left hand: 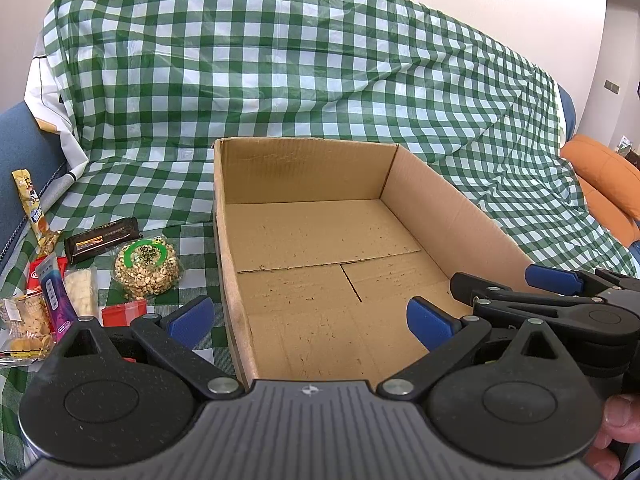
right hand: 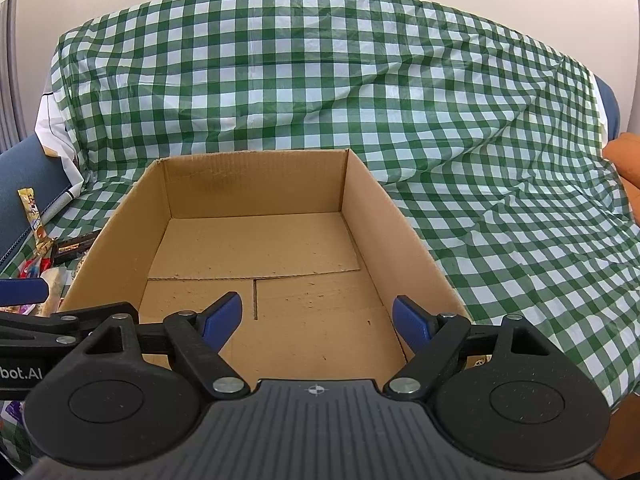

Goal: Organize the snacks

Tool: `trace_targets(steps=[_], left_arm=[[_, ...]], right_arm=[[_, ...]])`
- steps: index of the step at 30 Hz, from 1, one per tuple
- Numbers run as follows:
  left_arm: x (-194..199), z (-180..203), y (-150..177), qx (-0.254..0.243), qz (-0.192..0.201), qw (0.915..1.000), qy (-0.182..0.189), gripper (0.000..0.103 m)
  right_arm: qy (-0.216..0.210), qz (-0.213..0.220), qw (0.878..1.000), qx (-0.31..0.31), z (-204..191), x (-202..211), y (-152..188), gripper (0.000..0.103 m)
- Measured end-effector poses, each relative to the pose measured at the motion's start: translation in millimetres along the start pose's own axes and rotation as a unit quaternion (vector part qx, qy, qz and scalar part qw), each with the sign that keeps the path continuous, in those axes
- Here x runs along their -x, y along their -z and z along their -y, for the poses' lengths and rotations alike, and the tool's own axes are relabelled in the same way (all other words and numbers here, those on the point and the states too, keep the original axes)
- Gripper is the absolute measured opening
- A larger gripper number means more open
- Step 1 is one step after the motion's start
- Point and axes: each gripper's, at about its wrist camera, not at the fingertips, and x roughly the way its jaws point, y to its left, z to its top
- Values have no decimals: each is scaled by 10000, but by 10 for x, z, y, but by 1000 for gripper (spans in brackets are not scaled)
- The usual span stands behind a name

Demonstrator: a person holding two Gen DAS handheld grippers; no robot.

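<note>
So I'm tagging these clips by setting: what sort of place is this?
Probably a living room: a sofa under a green checked cloth, an orange cushion beside it, and a cardboard box on the seat.

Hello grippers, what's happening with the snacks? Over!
Left gripper and right gripper open, holding nothing. Box has no snacks inside. Snacks piled left of it. Nothing in the way.

Showing green-and-white checks on the cloth (right hand: 360, 80), plain brown on the cardboard box (right hand: 256, 184), orange on the cushion (left hand: 604, 184) at three o'clock.

Snack pile (right hand: 40, 264) mostly hidden behind box wall (right hand: 108, 256).
</note>
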Motion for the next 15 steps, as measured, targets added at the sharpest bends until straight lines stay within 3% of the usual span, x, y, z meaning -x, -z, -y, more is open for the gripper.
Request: trace_targets(steps=[15], left_arm=[[1,-10,5,2,8,10000,2,102]], right_arm=[[-13,30,10000,-4,28,1,20,84]])
